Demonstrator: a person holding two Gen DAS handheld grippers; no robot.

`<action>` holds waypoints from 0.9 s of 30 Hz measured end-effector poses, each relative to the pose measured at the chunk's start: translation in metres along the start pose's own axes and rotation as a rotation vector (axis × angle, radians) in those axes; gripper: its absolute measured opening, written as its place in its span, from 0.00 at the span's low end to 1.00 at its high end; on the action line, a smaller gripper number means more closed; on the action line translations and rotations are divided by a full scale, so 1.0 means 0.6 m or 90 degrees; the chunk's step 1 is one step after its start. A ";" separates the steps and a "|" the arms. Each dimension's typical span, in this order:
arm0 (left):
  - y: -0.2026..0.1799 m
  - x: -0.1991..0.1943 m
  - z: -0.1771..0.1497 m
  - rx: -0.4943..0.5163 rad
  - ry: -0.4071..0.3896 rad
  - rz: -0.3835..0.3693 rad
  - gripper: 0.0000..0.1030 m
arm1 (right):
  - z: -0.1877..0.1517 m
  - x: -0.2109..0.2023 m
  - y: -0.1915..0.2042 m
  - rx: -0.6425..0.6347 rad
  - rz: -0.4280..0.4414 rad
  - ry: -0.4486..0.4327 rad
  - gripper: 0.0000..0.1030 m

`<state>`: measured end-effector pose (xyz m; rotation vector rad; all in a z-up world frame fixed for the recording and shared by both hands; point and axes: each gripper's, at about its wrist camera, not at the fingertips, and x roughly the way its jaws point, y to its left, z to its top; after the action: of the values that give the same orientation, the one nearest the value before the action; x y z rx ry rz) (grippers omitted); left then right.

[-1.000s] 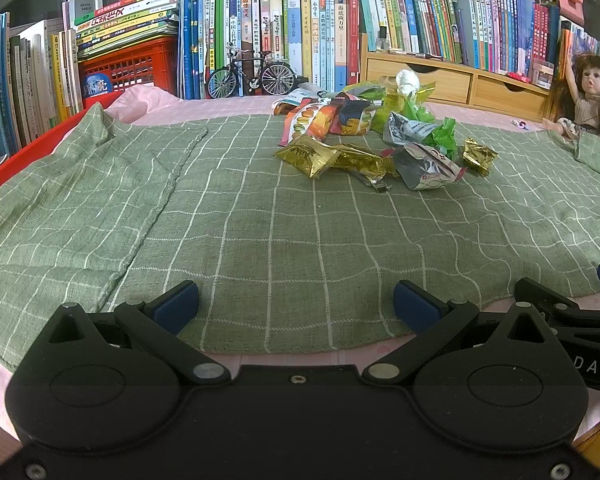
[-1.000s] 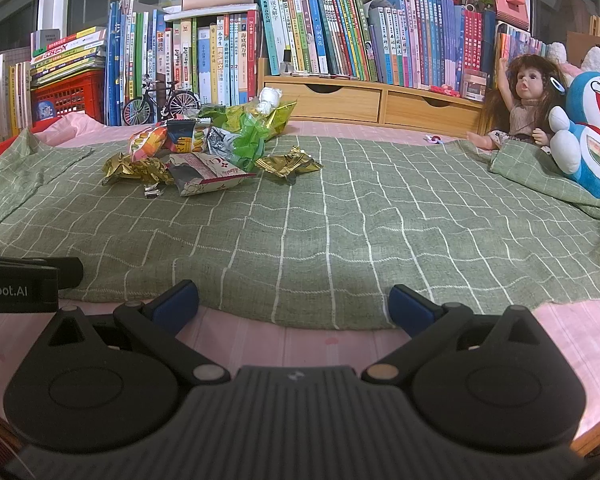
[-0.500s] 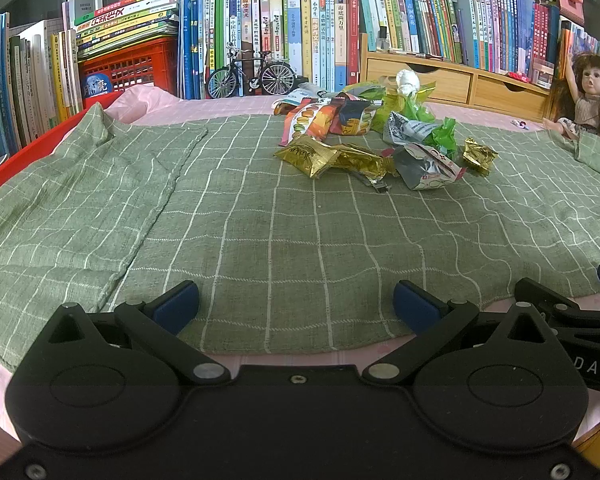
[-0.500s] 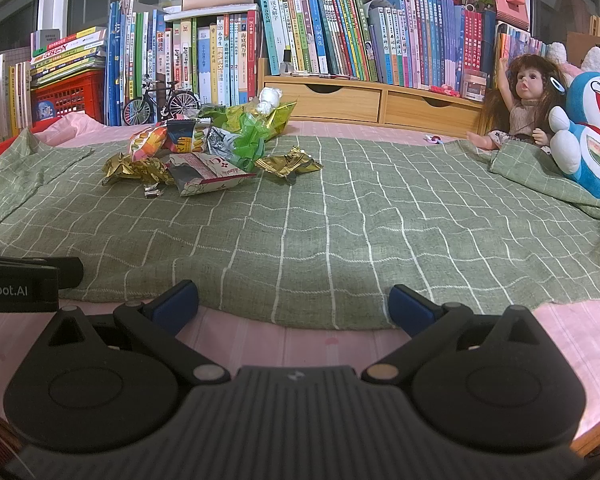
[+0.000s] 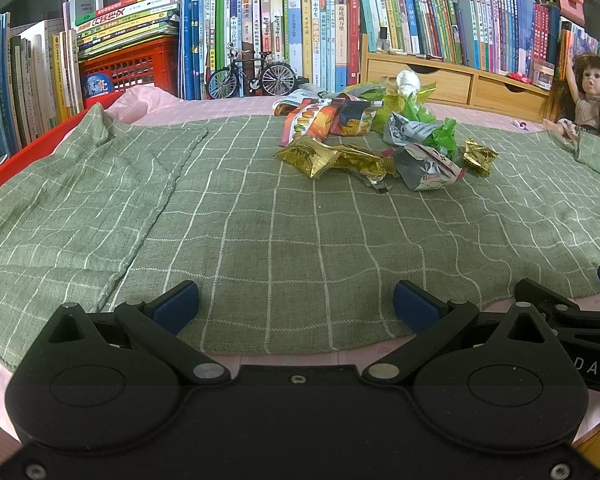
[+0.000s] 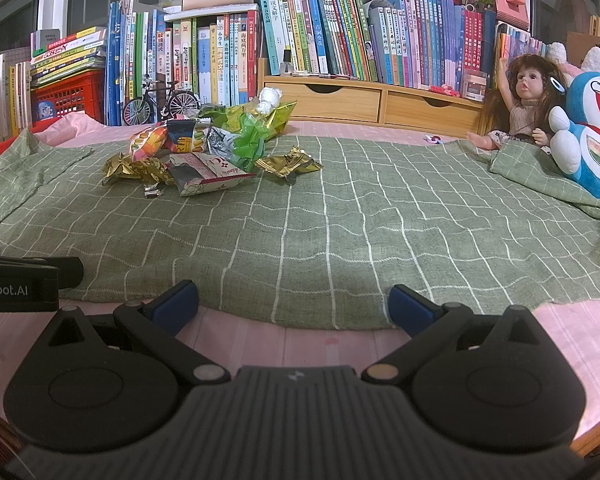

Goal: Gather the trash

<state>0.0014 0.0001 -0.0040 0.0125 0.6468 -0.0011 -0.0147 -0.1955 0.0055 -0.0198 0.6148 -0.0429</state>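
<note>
A heap of snack wrappers [image 5: 374, 140] lies at the far side of a green checked cloth [image 5: 260, 232]: gold foil packets [image 5: 312, 156], a silver-and-red bag [image 5: 428, 166], an orange biscuit bag [image 5: 312, 122], green plastic [image 5: 412, 112] and a white crumpled wad [image 5: 407, 80]. The right wrist view shows the same heap [image 6: 212, 152] at far left. My left gripper [image 5: 296, 306] is open low over the cloth's near edge. My right gripper [image 6: 294, 306] is open too, beside it, over the pink sheet [image 6: 308, 340]. Both are empty and well short of the wrappers.
Rows of books [image 6: 332, 44] line the back with a wooden drawer unit [image 6: 372, 100], a red crate [image 5: 132, 68] and a toy bicycle [image 5: 252, 76]. A doll [image 6: 528, 100] and a blue plush [image 6: 592, 140] sit at the right. A red rim [image 5: 24, 156] borders the left side.
</note>
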 end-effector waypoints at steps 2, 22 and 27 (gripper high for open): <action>0.000 0.002 0.000 -0.001 0.004 0.000 1.00 | 0.000 0.000 0.000 0.000 0.000 0.000 1.00; -0.002 0.004 0.011 -0.004 0.027 0.005 1.00 | 0.008 0.003 0.001 -0.004 -0.002 0.014 1.00; -0.001 0.001 0.019 -0.001 0.026 -0.013 1.00 | 0.016 -0.005 -0.004 -0.004 0.003 0.005 1.00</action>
<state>0.0084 -0.0006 0.0046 0.0044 0.6885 -0.0196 -0.0119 -0.1975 0.0152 -0.0244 0.6231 -0.0370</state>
